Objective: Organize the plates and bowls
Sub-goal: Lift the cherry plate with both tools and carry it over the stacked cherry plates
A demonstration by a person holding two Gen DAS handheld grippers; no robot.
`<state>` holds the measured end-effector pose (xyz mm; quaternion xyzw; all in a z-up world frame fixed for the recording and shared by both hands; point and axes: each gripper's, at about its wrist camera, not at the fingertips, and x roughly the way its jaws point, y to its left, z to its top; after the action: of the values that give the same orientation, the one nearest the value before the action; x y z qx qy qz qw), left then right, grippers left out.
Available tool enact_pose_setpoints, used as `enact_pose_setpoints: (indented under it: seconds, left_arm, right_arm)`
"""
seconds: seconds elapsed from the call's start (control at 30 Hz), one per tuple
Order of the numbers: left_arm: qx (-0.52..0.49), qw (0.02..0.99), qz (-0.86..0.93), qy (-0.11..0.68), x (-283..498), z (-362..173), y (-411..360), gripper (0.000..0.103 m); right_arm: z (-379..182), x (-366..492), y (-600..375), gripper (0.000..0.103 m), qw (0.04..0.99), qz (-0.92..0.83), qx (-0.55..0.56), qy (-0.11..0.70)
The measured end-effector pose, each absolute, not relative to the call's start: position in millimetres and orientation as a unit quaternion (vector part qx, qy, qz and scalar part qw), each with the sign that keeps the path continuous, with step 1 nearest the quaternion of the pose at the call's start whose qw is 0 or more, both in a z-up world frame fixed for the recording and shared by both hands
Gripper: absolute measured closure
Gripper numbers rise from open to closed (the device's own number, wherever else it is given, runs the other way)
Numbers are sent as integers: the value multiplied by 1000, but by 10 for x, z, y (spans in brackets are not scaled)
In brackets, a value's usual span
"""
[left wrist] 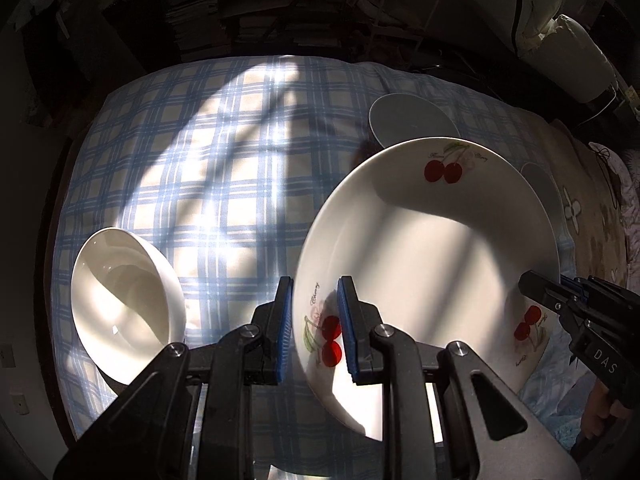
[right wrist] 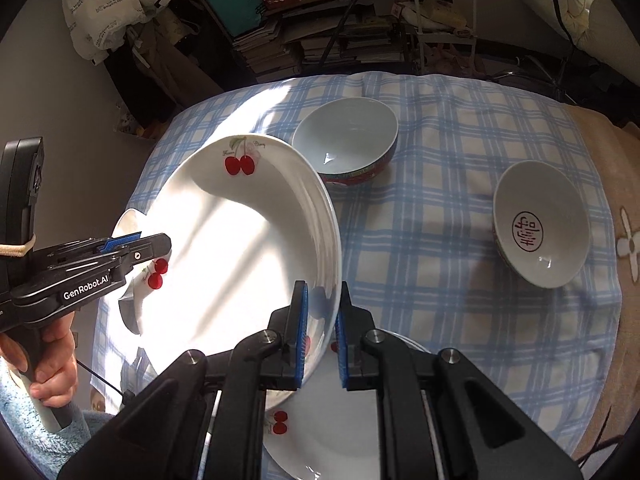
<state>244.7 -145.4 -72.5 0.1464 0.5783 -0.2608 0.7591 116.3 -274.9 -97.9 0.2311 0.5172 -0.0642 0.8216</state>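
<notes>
A white plate with red cherries is held tilted above the checked cloth. My left gripper is shut on its left rim. My right gripper is shut on its right rim and shows in the left wrist view. The left gripper shows in the right wrist view. A second cherry plate lies flat under the held one. A plain white bowl sits left. A red-sided bowl and a bowl with a red seal stand farther back.
The blue checked cloth covers the table, with a beige blanket at its right edge. Stacked books and a shelf stand behind the table.
</notes>
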Motion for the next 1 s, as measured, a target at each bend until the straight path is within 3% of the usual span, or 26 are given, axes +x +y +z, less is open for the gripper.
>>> enact_pose_setpoints:
  seconds: [1.0]
  left_arm:
    - [160,735,-278,598,1280,-1123,-1604,82]
  right_arm:
    - [-1267,34,-2923,89,798,-84,239,546]
